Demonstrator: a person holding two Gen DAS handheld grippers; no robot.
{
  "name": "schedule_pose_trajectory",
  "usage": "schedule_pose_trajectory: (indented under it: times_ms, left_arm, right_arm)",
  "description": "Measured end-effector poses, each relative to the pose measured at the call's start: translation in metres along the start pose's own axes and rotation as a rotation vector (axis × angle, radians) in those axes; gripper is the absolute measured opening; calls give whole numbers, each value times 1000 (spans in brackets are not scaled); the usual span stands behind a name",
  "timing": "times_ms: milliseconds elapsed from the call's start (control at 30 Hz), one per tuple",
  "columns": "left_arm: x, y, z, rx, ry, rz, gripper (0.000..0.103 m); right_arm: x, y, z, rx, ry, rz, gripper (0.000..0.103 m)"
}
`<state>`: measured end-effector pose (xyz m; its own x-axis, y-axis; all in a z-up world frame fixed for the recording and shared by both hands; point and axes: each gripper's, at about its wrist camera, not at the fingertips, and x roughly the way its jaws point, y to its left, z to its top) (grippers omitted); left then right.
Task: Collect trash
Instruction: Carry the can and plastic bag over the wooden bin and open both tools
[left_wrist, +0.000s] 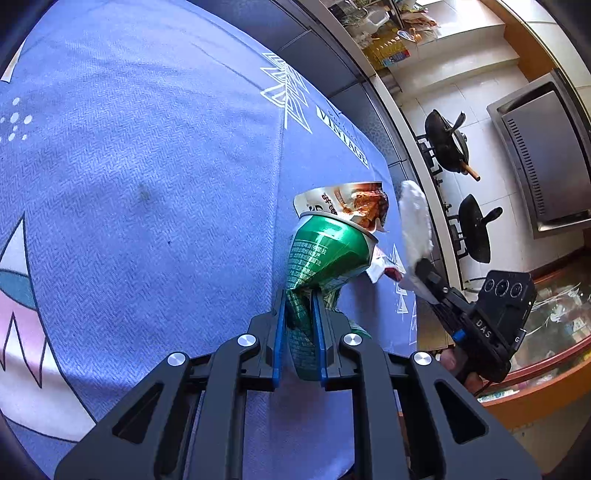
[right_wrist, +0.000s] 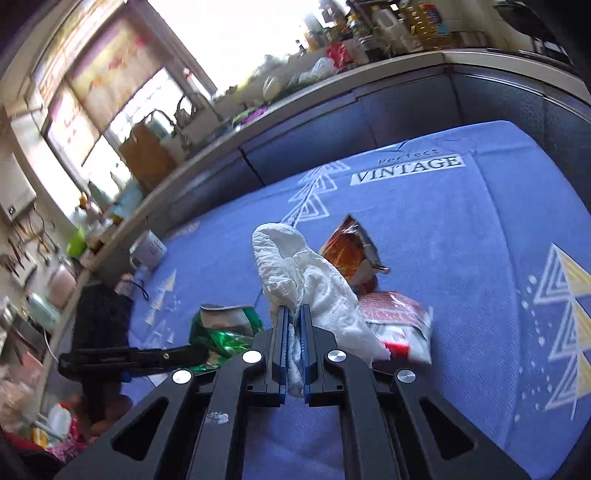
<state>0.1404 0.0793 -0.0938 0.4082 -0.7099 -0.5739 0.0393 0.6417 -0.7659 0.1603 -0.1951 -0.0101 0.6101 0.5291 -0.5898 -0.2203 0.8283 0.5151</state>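
My left gripper (left_wrist: 300, 295) is shut on a crushed green can (left_wrist: 325, 254) and holds it over the blue tablecloth (left_wrist: 147, 166). My right gripper (right_wrist: 292, 314) is shut on a crumpled white tissue (right_wrist: 303, 273); in the left wrist view that tissue (left_wrist: 415, 218) and the right gripper (left_wrist: 424, 266) are just right of the can. An orange snack wrapper (right_wrist: 347, 251) and a red and white wrapper (right_wrist: 402, 321) lie on the cloth beyond the tissue. The snack wrapper (left_wrist: 354, 203) also shows behind the can. In the right wrist view the can (right_wrist: 225, 328) is at the left, in the left gripper (right_wrist: 199, 354).
A white mug (right_wrist: 147, 251) stands at the cloth's far left edge. A dark counter front (right_wrist: 369, 122) runs behind the table. A stove with two black pans (left_wrist: 447, 147) and a range hood (left_wrist: 546, 155) lie beyond the table edge.
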Motion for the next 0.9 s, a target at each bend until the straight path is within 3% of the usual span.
schedule_pose_trajectory:
  times_ms: [133,467,667,900]
  left_arm:
    - [-3,-17,-3,25,-1,-2,13]
    - [24,-77,-12,122,64,-22,13]
    - [80,-142,-4,234,138,-26,13]
    - [186,-235,6,367,249,-41,13]
  right_arm:
    - [-46,-26,-13,134,-102,-3,7]
    - [-73,-73,-54,273,-124,-20,7]
    - [-102,-107,-54,318,-185,-53,7]
    - [-147,-183,-43,424,-284,-147,7]
